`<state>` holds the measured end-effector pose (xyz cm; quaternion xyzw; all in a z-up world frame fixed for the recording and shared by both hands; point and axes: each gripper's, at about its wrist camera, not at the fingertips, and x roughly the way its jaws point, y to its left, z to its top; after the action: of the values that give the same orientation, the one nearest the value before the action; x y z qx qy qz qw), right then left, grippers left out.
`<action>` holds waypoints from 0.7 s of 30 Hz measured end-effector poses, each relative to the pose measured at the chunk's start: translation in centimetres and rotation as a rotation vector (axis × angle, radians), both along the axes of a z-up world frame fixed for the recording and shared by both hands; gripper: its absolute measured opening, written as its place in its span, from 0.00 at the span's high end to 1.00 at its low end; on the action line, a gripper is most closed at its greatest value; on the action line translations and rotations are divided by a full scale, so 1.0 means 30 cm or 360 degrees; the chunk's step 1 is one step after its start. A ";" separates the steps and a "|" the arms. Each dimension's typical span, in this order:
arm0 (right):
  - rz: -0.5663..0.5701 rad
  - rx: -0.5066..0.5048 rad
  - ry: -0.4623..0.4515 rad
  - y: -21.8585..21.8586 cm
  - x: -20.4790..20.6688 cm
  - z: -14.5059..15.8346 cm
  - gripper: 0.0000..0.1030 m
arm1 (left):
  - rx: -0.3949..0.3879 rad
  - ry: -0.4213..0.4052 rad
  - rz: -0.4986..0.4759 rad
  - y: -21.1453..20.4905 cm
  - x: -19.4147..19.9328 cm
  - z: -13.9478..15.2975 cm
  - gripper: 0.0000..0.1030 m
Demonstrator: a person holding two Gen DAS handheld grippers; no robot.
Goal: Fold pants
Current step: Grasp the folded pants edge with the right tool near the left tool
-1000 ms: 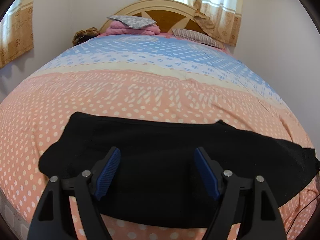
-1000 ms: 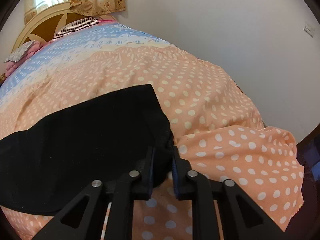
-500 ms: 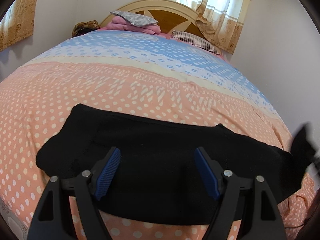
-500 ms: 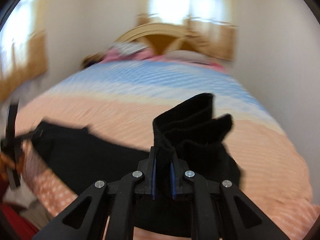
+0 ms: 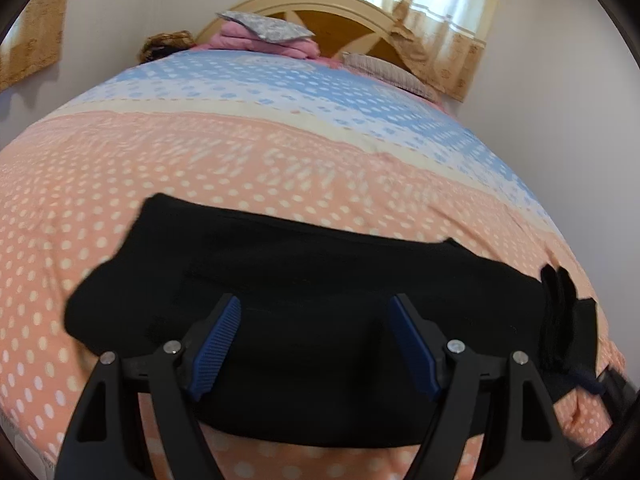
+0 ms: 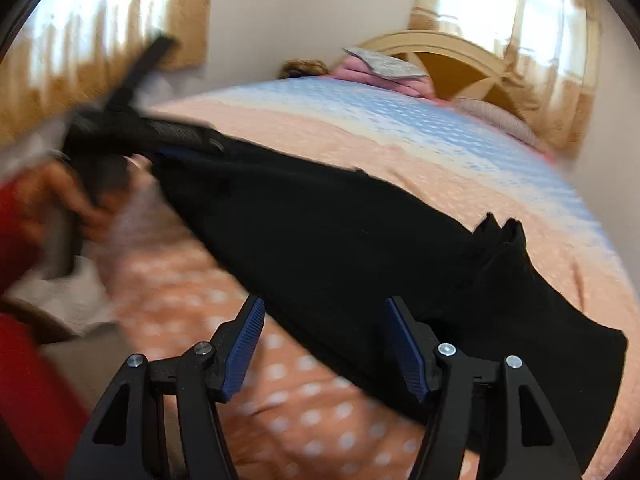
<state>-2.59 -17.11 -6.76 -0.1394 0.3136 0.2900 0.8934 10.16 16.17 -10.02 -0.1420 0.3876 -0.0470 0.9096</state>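
Black pants [image 5: 304, 304] lie spread across the near part of the bed, also in the right wrist view [image 6: 360, 248]. My left gripper [image 5: 316, 340] is open and empty, just above the pants' middle. My right gripper [image 6: 324, 340] is open and empty over the pants' near edge. The pants' right end stands up in a rumpled bunch [image 5: 560, 312], which also shows in the right wrist view [image 6: 500, 240]. The left gripper and the hand holding it appear blurred at the far left of the right wrist view [image 6: 120, 140].
The bed [image 5: 280, 152] has a peach and blue dotted cover. Pink folded cloth and a grey pillow [image 5: 264, 36] lie by the wooden headboard [image 5: 360, 12]. A striped pillow [image 5: 384, 68] lies at the back right. Walls and curtains surround the bed.
My right gripper lifted the pants' right end, carried it leftward, then opened and let it go. That end now rests bunched on the bed. The left gripper stayed open and shifted slightly.
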 end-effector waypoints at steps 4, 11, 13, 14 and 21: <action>-0.0281 0.0337 0.0054 -0.225 0.105 0.110 0.47 | -0.0161 0.0016 -0.0259 -0.113 0.007 0.022 0.23; -0.0989 0.0464 0.0144 -0.622 0.231 0.094 0.69 | -0.0345 0.0051 -0.0841 -0.495 0.034 0.064 0.23; -0.1053 0.0413 0.0145 -0.658 0.206 0.071 0.69 | -0.0345 0.0071 -0.0905 -0.593 0.053 0.050 0.23; -0.1068 0.0424 0.0168 -0.671 0.192 0.050 0.68 | -0.0329 0.0095 -0.0910 -0.634 0.059 0.036 0.23; -0.1114 0.0589 0.0313 -0.705 0.165 -0.067 0.68 | -0.0259 0.0079 -0.0907 -0.743 0.009 0.010 0.37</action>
<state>2.36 -38.26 -8.76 0.1672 0.3685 0.0321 0.9139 10.42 -6.12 -9.71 -0.1011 0.4290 -0.3278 0.8356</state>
